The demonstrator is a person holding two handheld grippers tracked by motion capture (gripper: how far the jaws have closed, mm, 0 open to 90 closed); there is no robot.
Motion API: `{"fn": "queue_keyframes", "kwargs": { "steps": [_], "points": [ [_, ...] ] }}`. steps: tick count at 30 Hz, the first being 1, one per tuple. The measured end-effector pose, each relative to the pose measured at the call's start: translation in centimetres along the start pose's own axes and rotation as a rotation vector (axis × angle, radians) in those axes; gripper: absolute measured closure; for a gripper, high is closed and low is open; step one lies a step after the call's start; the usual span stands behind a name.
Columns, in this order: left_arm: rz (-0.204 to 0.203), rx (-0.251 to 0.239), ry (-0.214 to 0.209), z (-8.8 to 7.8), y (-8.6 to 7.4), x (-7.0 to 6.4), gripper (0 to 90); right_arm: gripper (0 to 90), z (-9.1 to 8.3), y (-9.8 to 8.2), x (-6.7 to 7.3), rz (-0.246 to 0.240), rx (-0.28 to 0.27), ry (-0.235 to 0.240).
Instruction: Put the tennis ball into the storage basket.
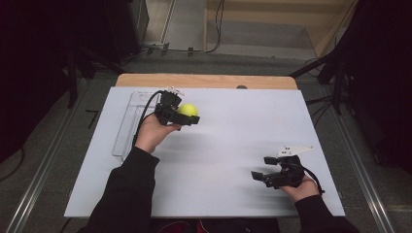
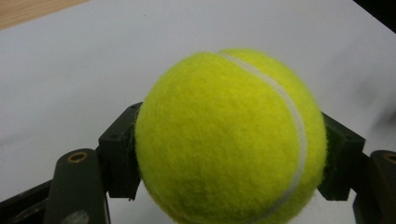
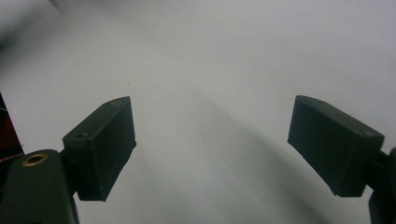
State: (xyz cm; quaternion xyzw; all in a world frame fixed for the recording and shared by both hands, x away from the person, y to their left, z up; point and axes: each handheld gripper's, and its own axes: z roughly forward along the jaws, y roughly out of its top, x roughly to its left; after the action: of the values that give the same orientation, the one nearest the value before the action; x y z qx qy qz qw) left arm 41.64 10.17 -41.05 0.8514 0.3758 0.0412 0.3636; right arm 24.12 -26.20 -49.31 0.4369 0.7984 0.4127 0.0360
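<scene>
Fuzzy yellow-green round tennis ball (image 2: 229, 140) showing its white seam running top to lower right, left gripper (image 1: 187, 115) clamping it above the white worktop (image 1: 233, 131), jaws pointing right, right gripper (image 1: 260, 175) resting low, jaws gaping empty.

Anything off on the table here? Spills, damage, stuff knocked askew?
Nothing stands out. The left tongs are shut squarely on the tennis ball, which looks intact. The right tongs are open with nothing between them, over the bare white board. The clear tray lies flat along the board's left edge.
</scene>
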Motion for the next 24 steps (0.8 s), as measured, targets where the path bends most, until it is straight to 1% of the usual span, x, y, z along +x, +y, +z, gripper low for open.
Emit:
{"fn": "queue_keyframes", "kwargs": {
  "steps": [2,8,14,18,24],
  "points": [
    [-0.010,-0.004,-0.001,-0.2,-0.1,0.3,26.2,13.2,0.0,0.0,0.0,0.000,0.001,0.000],
    [-0.029,-0.009,0.016,-1.0,-0.3,1.1,26.2,13.2,0.0,0.0,0.0,0.001,0.001,-0.001],
    [-0.041,-0.006,0.029,-1.6,-0.5,1.8,26.2,13.2,0.0,0.0,0.0,0.001,0.000,-0.001],
    [-0.046,0.000,0.047,-2.0,-0.6,2.2,26.2,13.2,0.0,0.0,0.0,0.001,0.001,-0.001],
    [-0.058,-0.005,0.048,-2.3,-0.7,2.7,26.2,13.1,0.0,0.0,0.0,0.001,0.001,-0.001]
  ]
}}
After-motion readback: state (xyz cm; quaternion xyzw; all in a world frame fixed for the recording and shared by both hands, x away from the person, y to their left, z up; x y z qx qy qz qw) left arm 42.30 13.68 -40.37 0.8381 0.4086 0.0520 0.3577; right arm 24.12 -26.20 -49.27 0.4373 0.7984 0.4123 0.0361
